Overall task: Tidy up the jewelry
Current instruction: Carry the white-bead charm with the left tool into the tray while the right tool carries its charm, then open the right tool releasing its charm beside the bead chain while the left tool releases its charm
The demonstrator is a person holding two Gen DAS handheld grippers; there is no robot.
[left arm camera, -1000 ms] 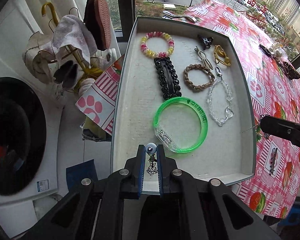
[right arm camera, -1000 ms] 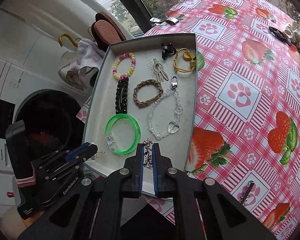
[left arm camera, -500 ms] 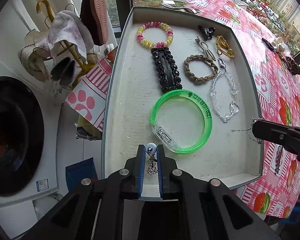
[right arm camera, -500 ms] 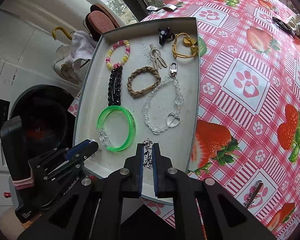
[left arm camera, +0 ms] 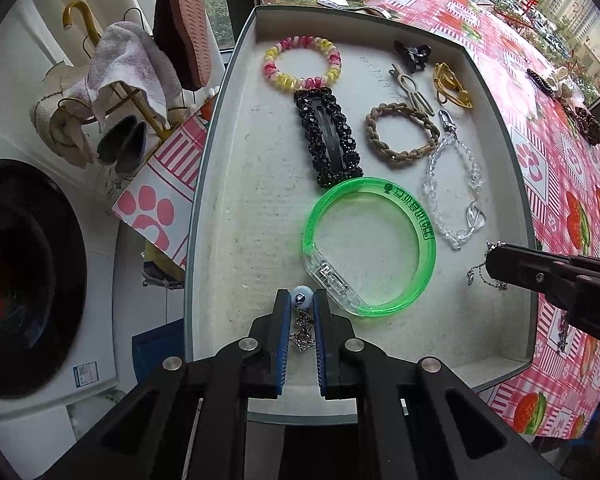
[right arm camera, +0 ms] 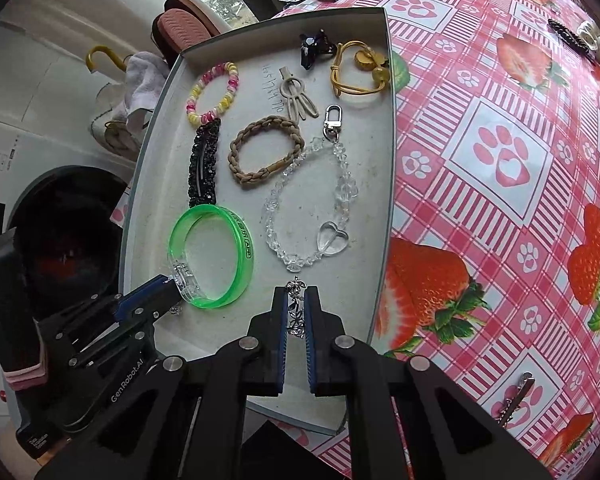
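Left wrist view: left gripper (left arm camera: 302,312) and right gripper (right arm camera: 295,312), each nearly closed on an end of the silver chain (right arm camera: 296,310), hover over the tray (left arm camera: 236,216) below the green bangle (left arm camera: 370,246); best lowered level, released together.

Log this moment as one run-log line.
left tongs: shut on silver chain | right tongs: shut on chain's other end | position: over tray near end | beside: green bangle
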